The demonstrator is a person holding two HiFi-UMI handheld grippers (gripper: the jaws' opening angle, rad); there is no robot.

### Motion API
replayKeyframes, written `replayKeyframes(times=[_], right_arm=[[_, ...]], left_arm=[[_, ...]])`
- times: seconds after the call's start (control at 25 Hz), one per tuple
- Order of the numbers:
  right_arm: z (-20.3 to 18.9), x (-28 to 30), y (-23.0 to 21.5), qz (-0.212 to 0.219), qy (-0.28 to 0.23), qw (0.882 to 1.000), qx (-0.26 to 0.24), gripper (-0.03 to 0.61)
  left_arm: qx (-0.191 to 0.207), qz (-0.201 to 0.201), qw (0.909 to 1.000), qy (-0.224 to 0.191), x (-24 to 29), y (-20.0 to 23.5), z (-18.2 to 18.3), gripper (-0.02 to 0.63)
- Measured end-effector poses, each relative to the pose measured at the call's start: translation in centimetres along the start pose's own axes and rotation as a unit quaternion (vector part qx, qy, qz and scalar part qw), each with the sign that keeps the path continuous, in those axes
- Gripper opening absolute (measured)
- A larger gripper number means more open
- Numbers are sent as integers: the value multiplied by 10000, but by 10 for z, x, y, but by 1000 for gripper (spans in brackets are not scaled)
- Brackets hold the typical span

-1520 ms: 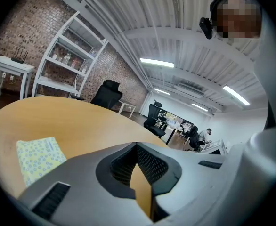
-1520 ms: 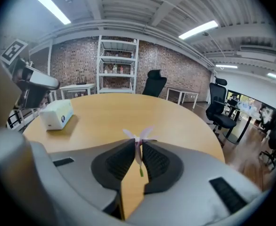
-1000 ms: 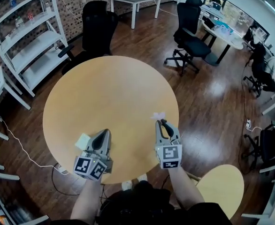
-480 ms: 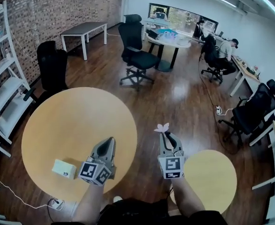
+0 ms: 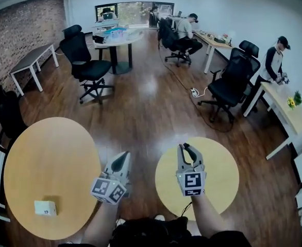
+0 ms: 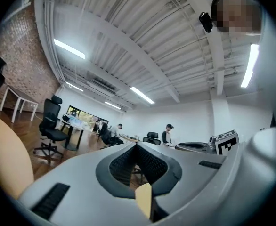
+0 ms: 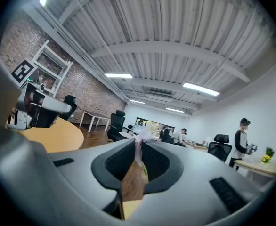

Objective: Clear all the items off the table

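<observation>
Two grippers are seen low in the head view. The right gripper is held over the small table, jaws pinched on the stem of a flower, its pale bloom standing just past the tips. The left gripper is held with jaws pressed together and nothing between them; a box is seen lying on the big table, well apart to its left.

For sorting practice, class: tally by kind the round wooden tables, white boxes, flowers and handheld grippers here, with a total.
Round wooden tables: 2, the large table and the small table
White boxes: 1, the white box on the large table
Flowers: 1, the flower in the right gripper
Grippers: 2, the left gripper and the right gripper
Total: 6
</observation>
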State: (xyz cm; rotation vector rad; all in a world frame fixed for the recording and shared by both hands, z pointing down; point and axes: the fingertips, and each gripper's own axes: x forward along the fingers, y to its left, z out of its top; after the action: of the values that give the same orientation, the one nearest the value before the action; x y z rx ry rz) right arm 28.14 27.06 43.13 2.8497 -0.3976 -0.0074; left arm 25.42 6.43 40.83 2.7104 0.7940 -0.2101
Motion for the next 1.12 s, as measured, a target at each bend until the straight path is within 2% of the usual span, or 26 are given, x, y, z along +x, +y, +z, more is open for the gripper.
replayKeyframes(times=[0.16, 0.32, 0.44, 0.64, 0.8, 0.92, 1.12], right_arm=[[-26, -58, -81, -831, 336, 9960, 44, 49], [-48, -108, -145, -1610, 556, 9853, 99, 49], [-53, -140, -172, -2087, 571, 9759, 268, 49], [-82, -178, -198, -2564, 918, 9619, 239, 49], [-109, -198, -202, -2862, 1180, 9496, 491, 49], [-135, -205, -204, -2899, 1399, 9447, 621, 49], [-187, -219, -208, -2928, 1851, 9329, 989, 49]], left_arm=[[-227, -776, 9965, 211, 45, -71, -26, -9], [-376, -1453, 9879, 400, 75, -126, -53, -9], [-491, -1860, 9799, 536, 93, -156, -71, -9], [-569, -2433, 9653, 765, 113, -196, -95, -9], [-597, -2506, 9592, 1161, 123, -198, -127, -9], [-675, -2485, 9565, 1374, 129, -199, -148, -9], [-586, -2578, 9469, 1831, 129, -209, -180, -9]])
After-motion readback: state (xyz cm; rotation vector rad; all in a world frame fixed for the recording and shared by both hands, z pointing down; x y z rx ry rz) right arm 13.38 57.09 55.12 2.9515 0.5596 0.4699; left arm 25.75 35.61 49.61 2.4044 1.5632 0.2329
